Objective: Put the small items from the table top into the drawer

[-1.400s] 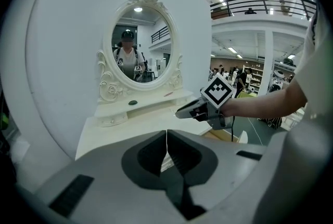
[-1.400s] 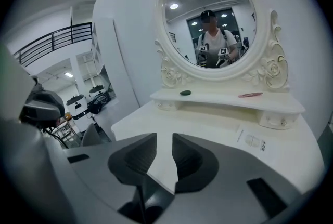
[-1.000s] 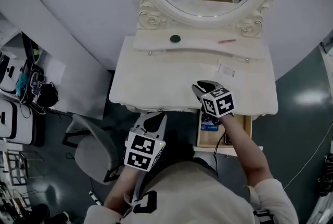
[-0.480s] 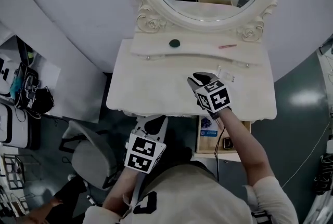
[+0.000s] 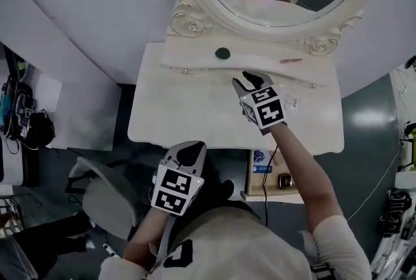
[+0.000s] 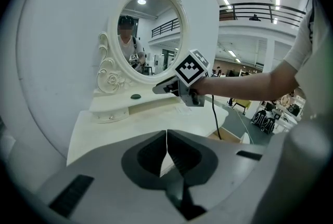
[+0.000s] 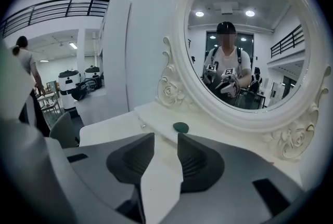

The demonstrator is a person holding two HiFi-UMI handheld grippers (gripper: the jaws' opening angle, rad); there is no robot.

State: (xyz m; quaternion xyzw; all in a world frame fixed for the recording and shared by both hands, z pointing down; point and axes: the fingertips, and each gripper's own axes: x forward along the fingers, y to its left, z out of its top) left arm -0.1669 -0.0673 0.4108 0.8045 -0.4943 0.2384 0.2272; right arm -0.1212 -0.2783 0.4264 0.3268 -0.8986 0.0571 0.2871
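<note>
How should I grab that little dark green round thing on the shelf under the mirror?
Pinch the dark green round thing across its width, coming from the front and slightly above: it looks low and flat on the shelf, and the mirror frame behind likely blocks a rear approach.

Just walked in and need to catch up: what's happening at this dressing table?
A person works at the dressing table with a gripper in each hand. The right gripper is out over the table top, pointing toward the dark green round item on the shelf; its jaws have just been opening, with nothing between them. The left gripper is shut and empty, back by the front edge. The drawer is open with some things inside.
</note>
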